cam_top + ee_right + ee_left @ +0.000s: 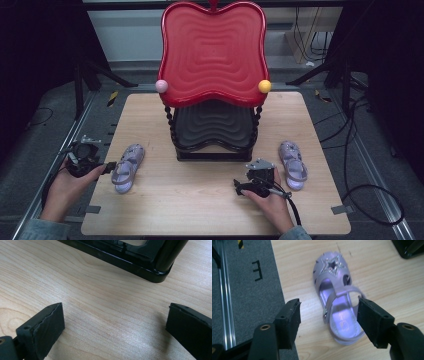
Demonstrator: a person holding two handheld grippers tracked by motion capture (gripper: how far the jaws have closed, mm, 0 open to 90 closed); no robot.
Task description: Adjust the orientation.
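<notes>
A lilac child's sandal with a glittery star on its toe lies at the table's left. My left gripper is level with it at the table's left edge. In the left gripper view its jaws stand open, with the sandal's heel end between them; the left pad is clear of the shoe and the right pad is at the ankle strap. A second lilac sandal lies at the right. Just left of that sandal, my right gripper rests open over bare wood.
A two-tier stand sits mid-table, with a red wavy top tray over a black lower tray; its black base is close ahead of the right gripper. A pink ball and a yellow ball sit at the red tray's corners. Cables trail on the floor at the right.
</notes>
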